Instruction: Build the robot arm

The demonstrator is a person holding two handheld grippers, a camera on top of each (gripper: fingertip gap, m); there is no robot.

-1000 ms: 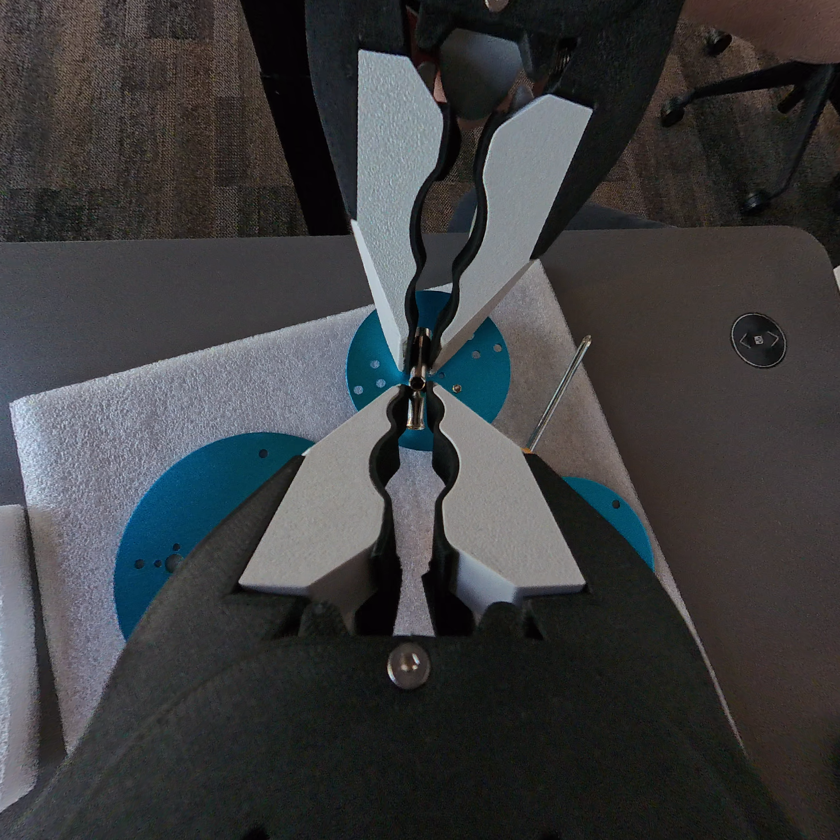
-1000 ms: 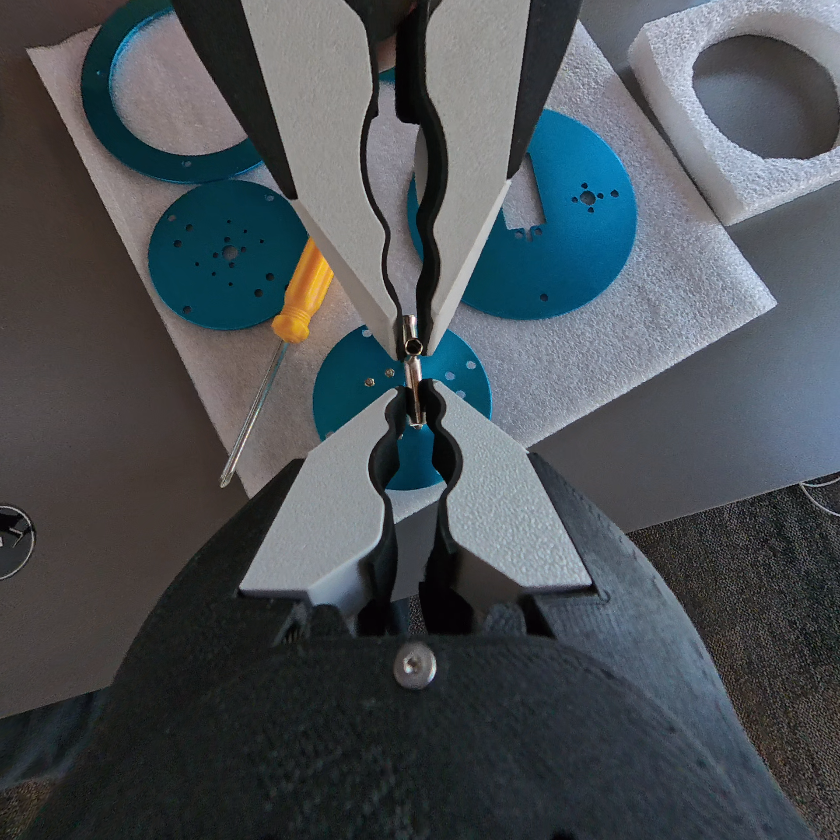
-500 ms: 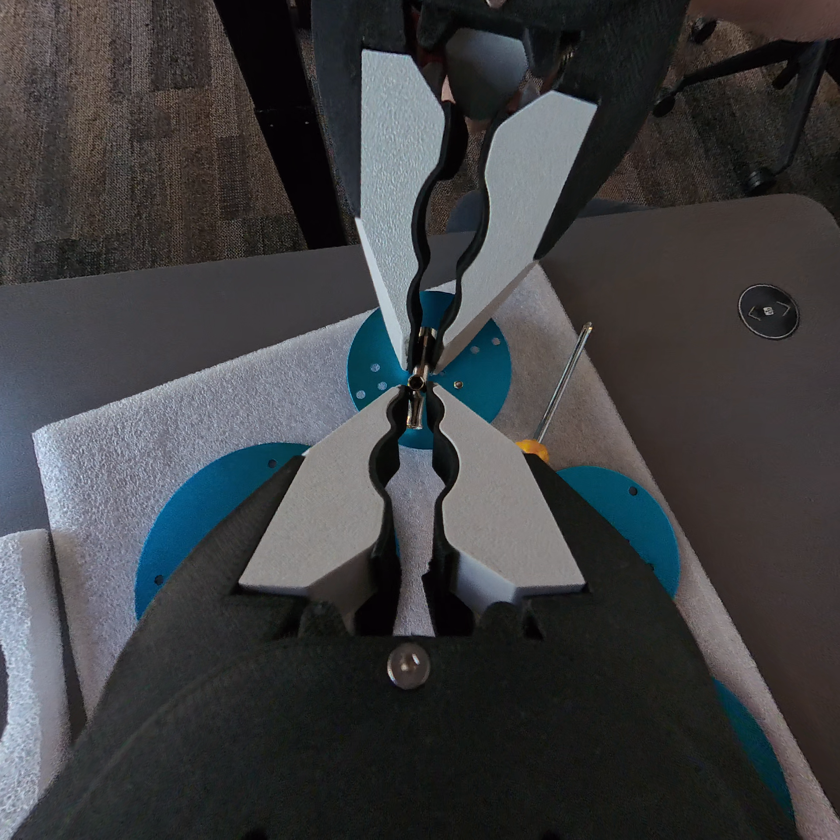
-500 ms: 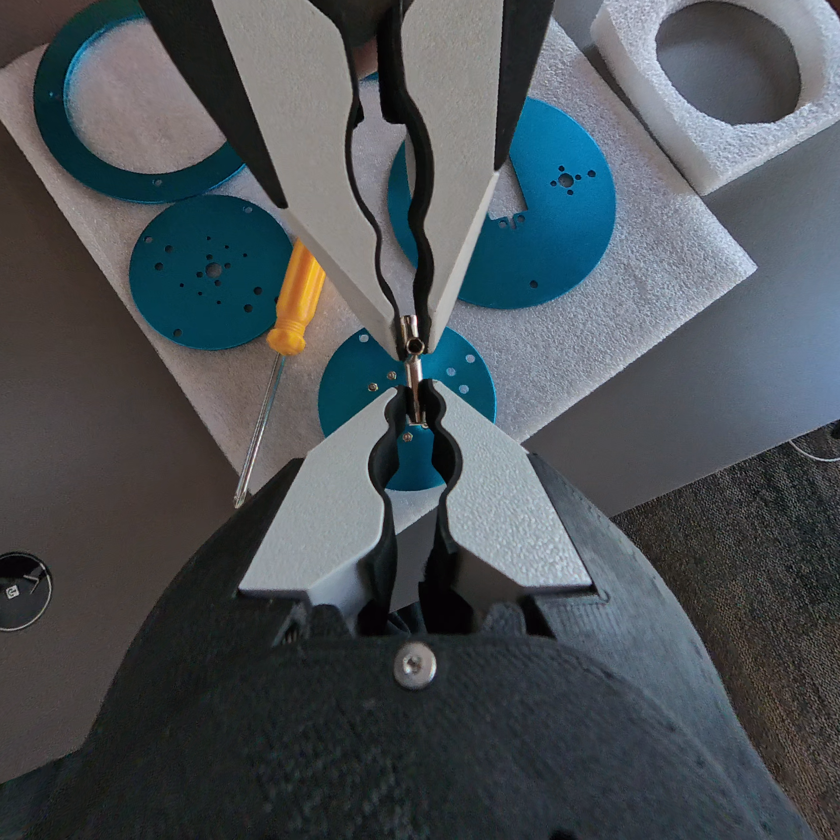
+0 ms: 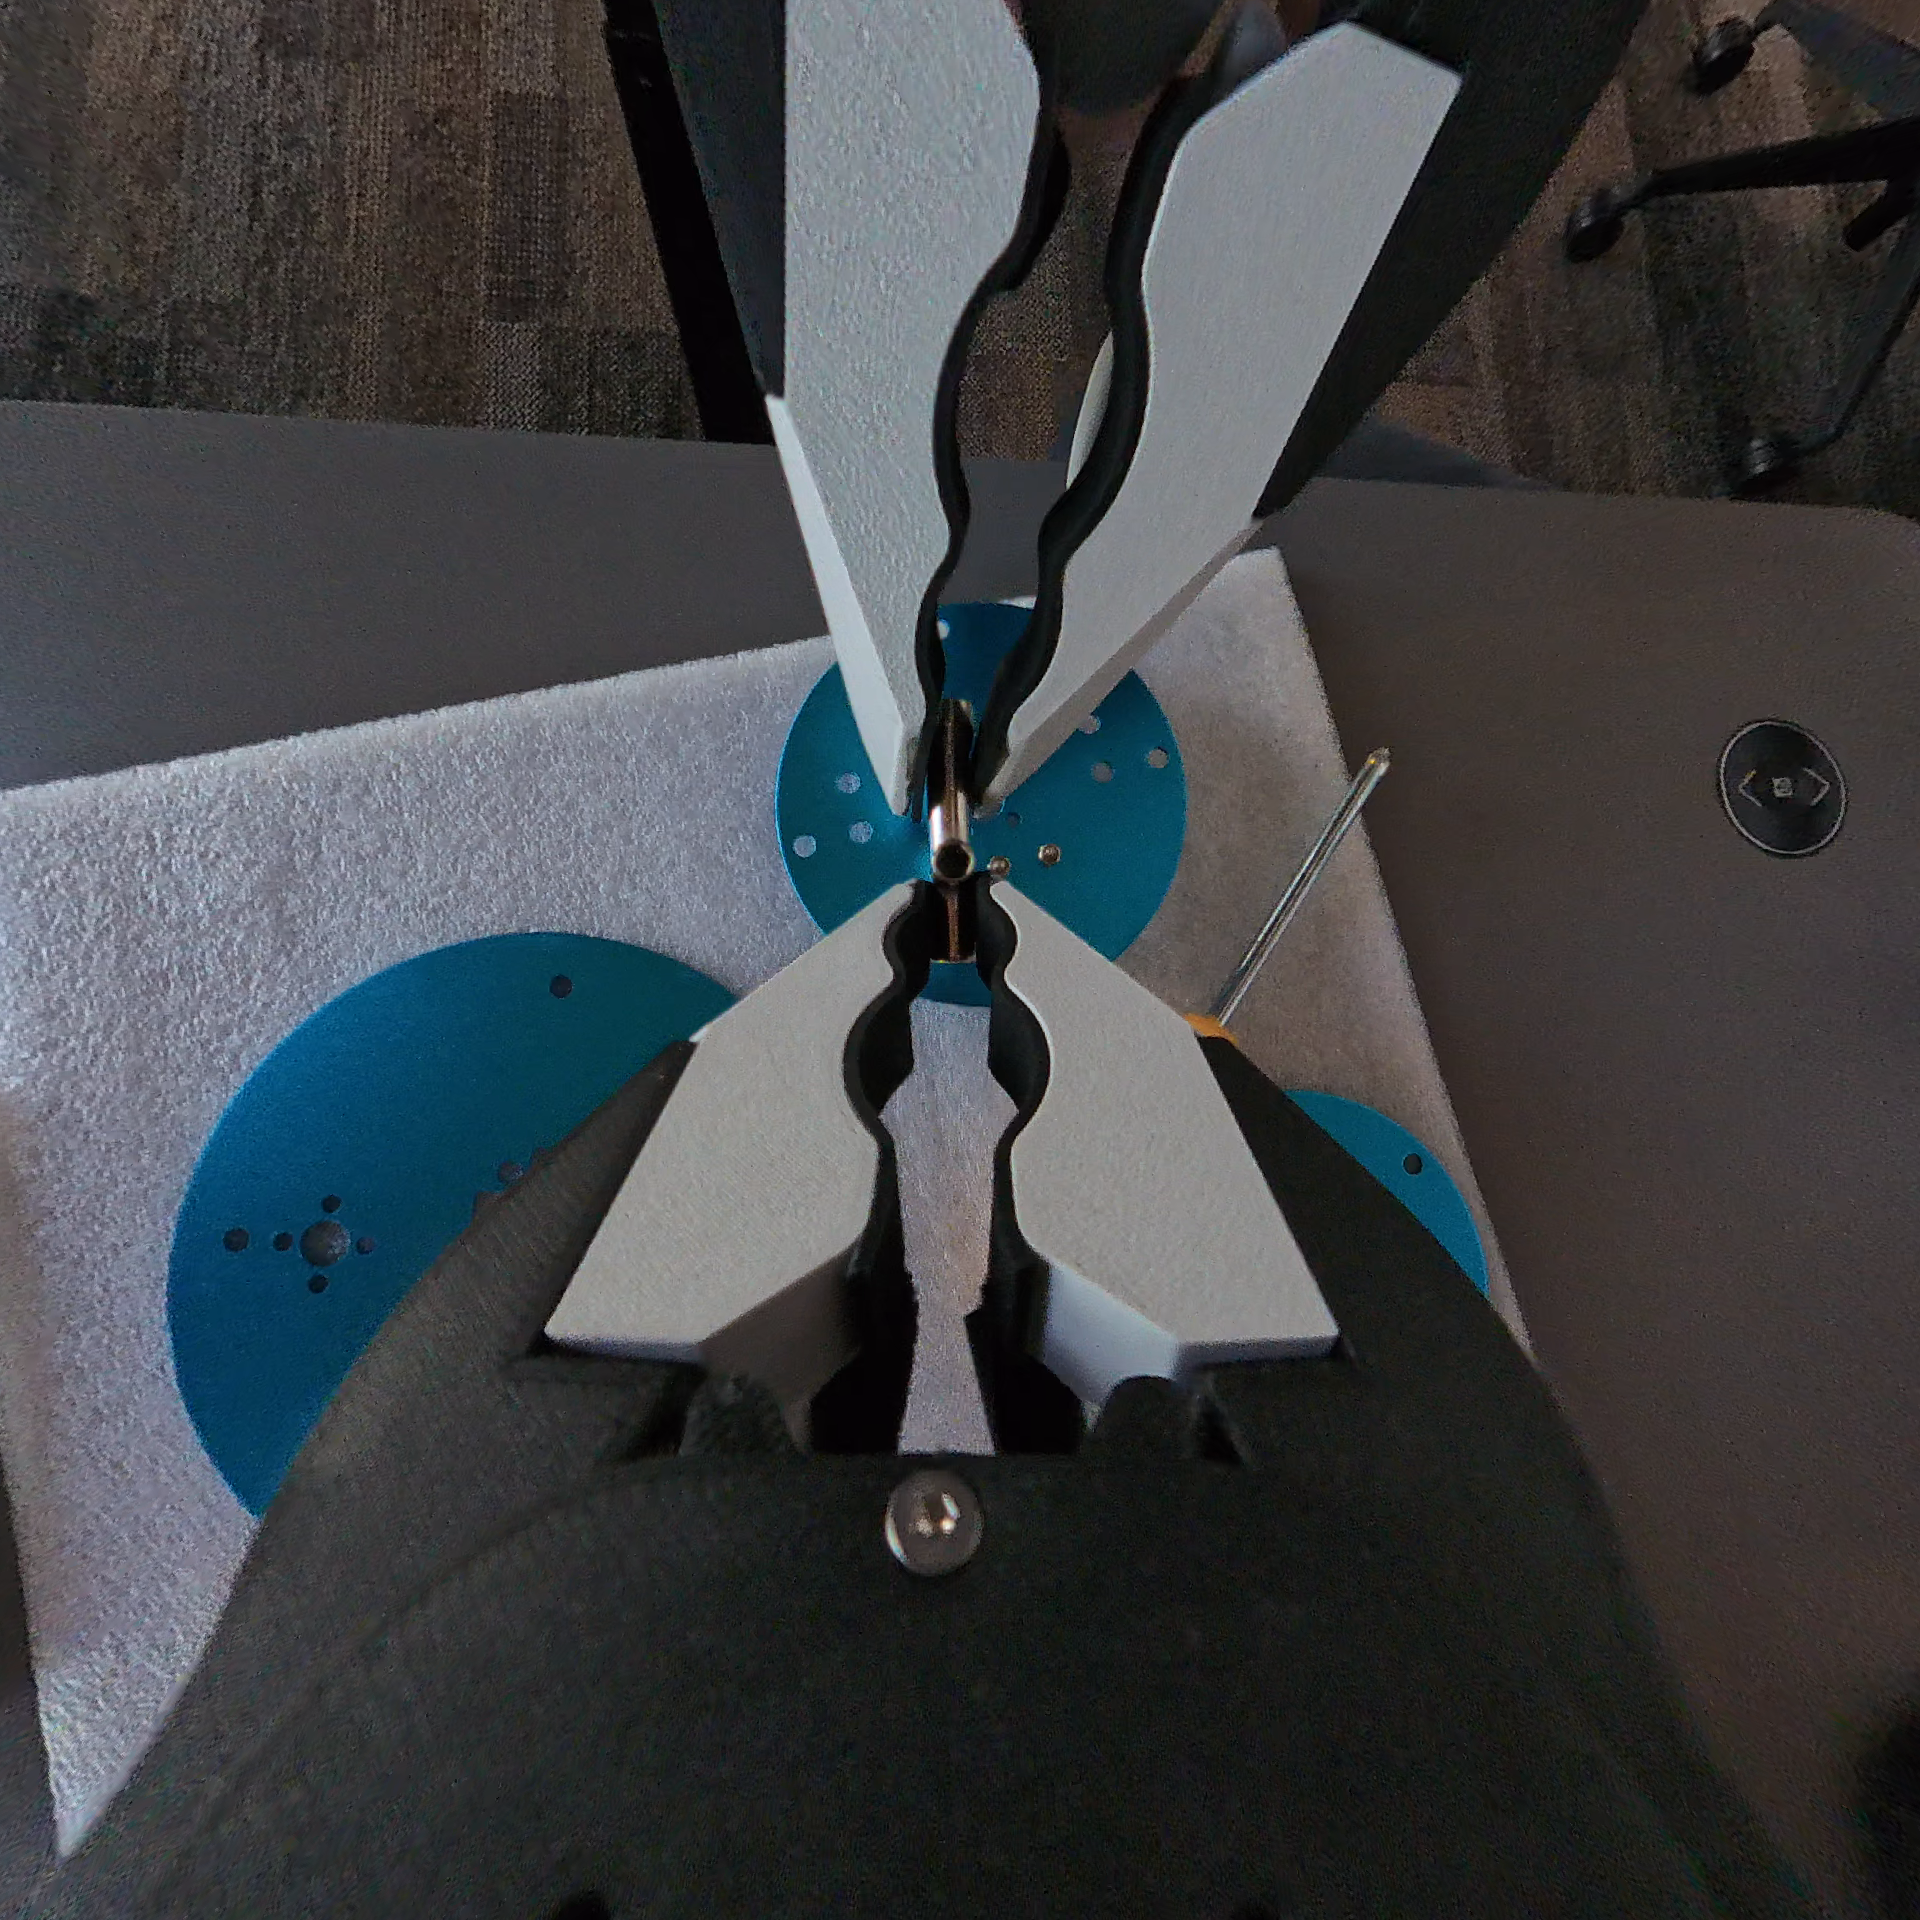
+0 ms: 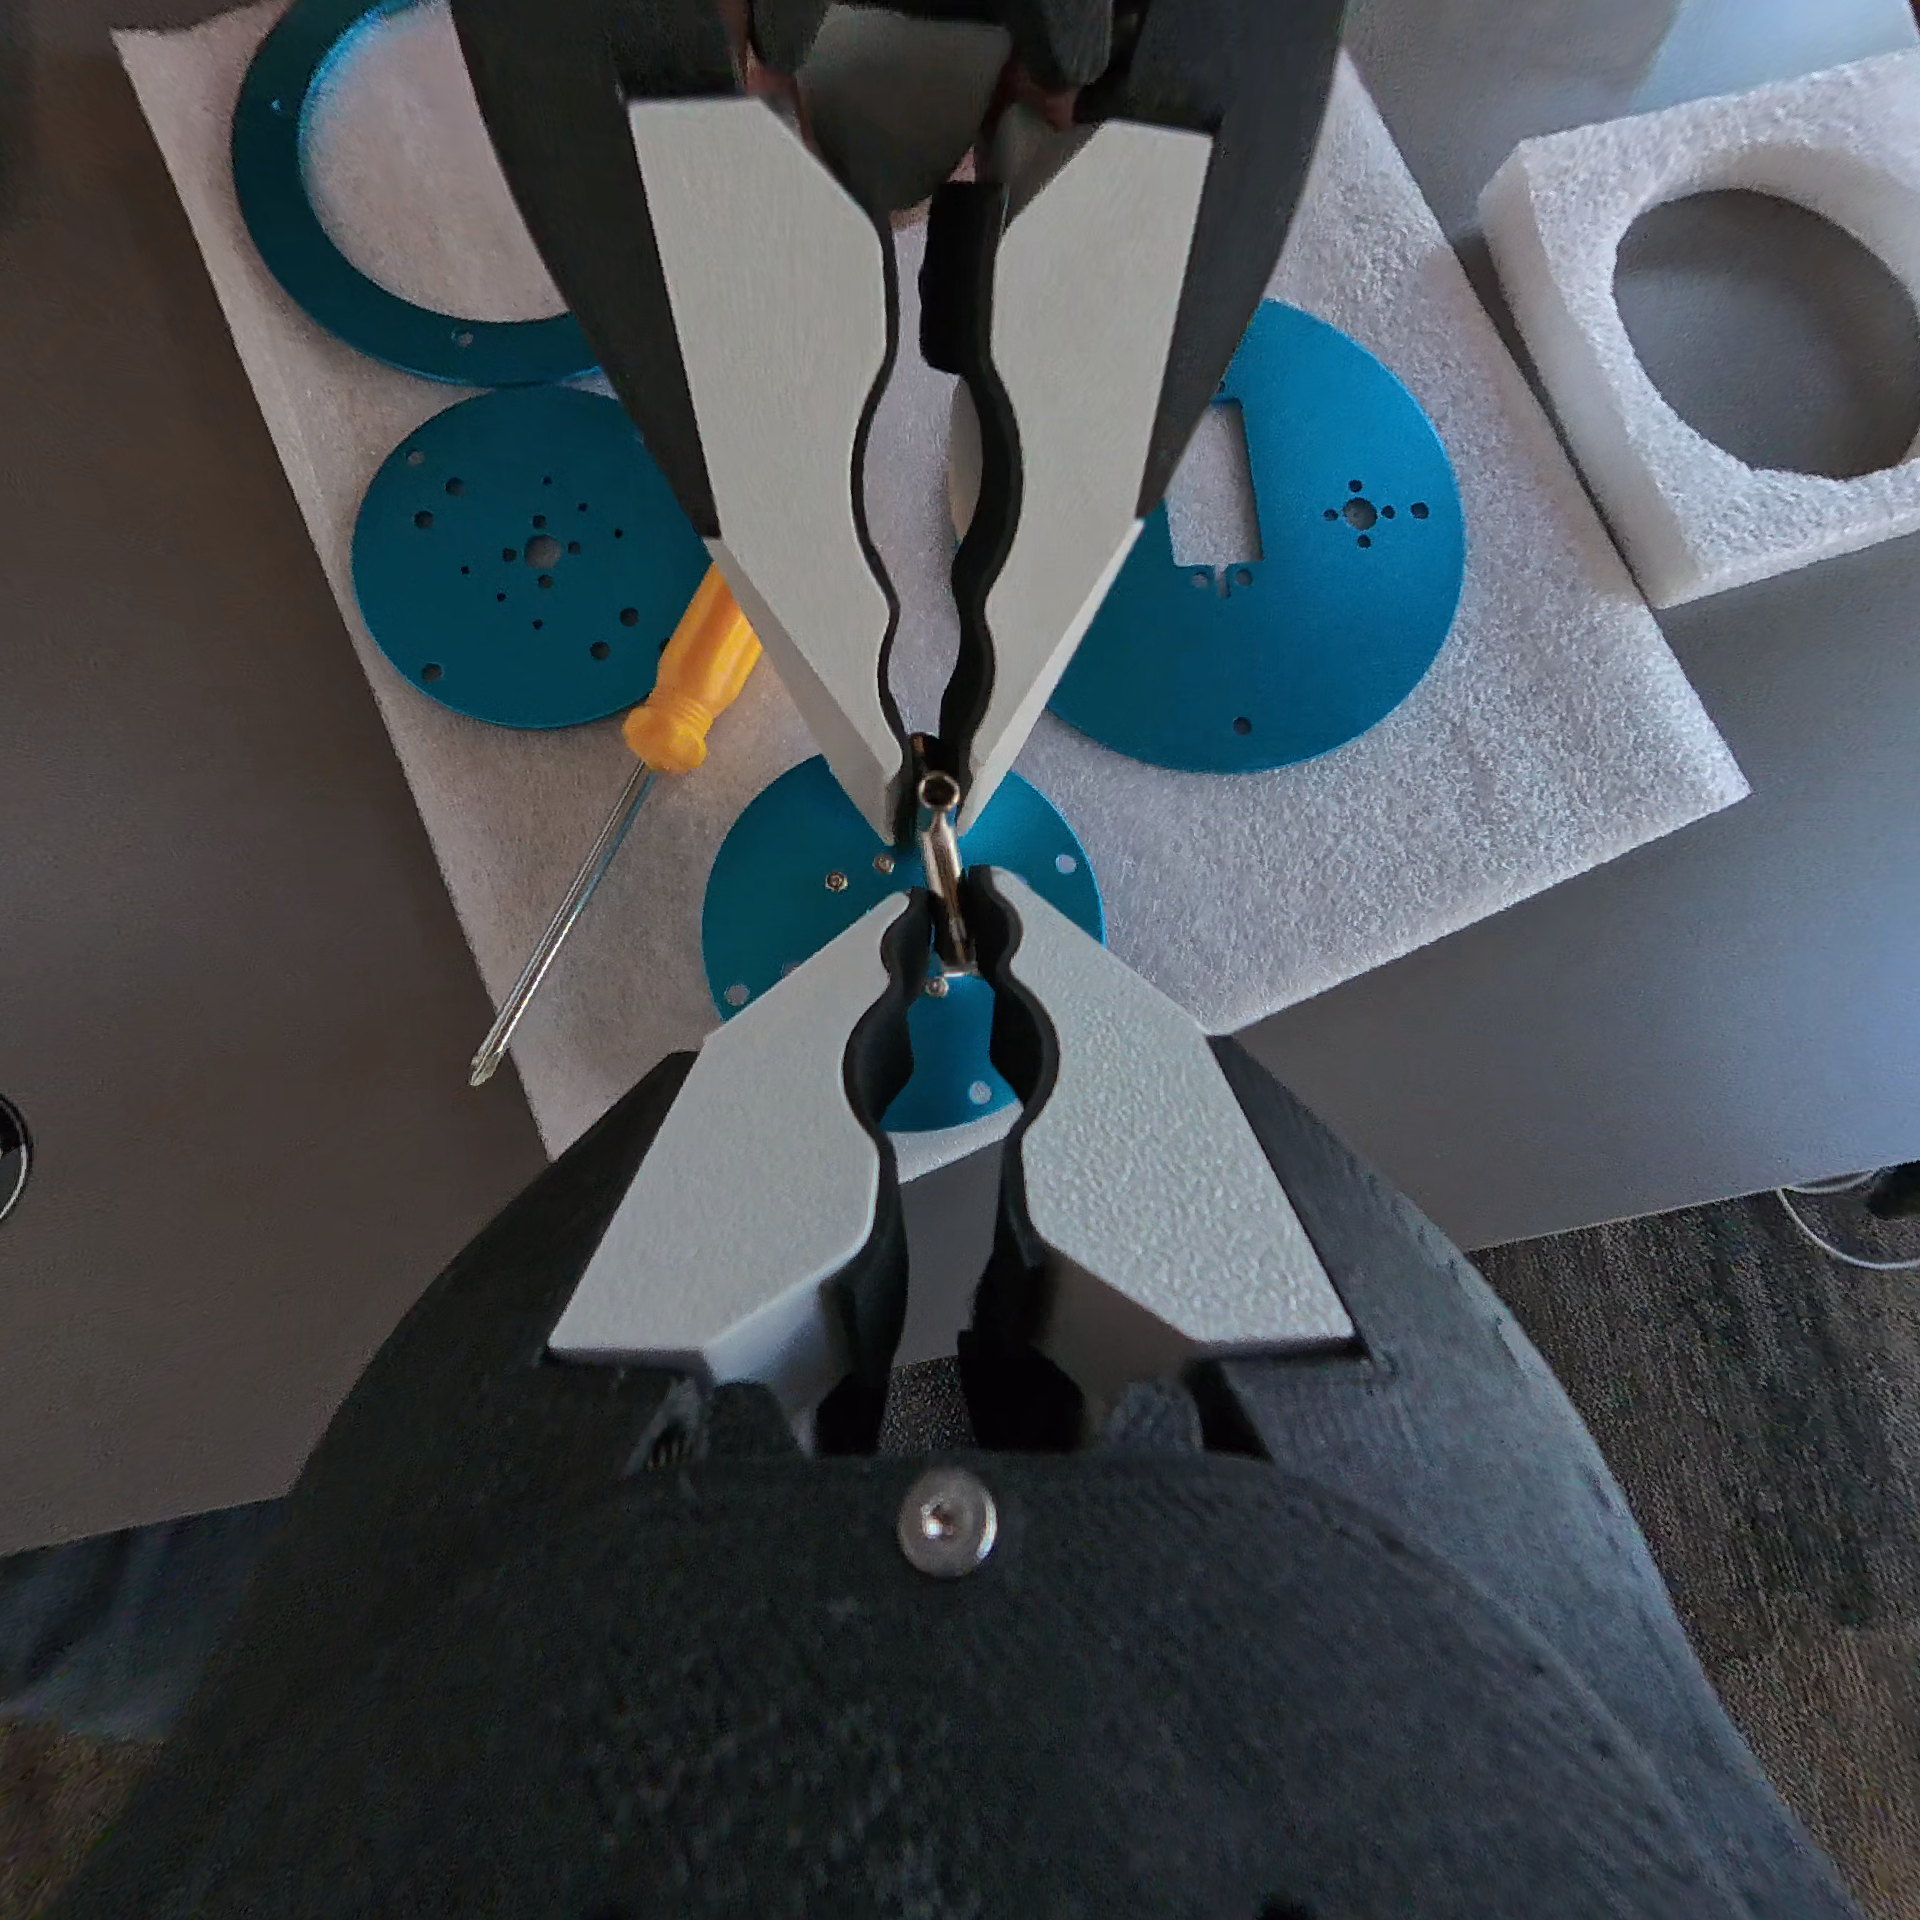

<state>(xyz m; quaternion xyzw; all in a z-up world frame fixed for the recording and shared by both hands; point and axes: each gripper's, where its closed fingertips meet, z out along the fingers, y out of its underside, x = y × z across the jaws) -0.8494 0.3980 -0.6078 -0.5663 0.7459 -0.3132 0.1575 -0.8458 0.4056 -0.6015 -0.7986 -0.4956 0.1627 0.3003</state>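
Observation:
My left gripper (image 5: 951, 902) is shut on a short metal standoff (image 5: 954, 932). My right gripper (image 6: 948, 902) is shut on a second silver standoff (image 6: 945, 883). The two grippers meet tip to tip, and the standoffs touch end to end, slightly out of line. In the left wrist view the right gripper (image 5: 951, 795) comes in from above with its standoff (image 5: 951, 826). In the right wrist view the left gripper (image 6: 928, 795) comes in from above with its standoff (image 6: 938, 792). Both hang just above a small blue disc (image 5: 1101, 831) (image 6: 800, 904) on a white foam sheet (image 5: 416, 810) (image 6: 1351, 831).
On the foam lie a yellow-handled screwdriver (image 6: 686, 686) (image 5: 1299, 894), a large blue disc with a cut-out (image 6: 1299, 644) (image 5: 416, 1091), a drilled blue disc (image 6: 520, 561) and a blue ring (image 6: 312, 260). A foam block with a round hole (image 6: 1558, 416) sits on the grey table (image 5: 1662, 1143). Only a small space, under 4 cm, lies between the two pairs of fingers.
Both grippers stay shut and tip to tip. Both have shifted a little over the foam sheet, and the standoffs now sit at a slight angle to each other.

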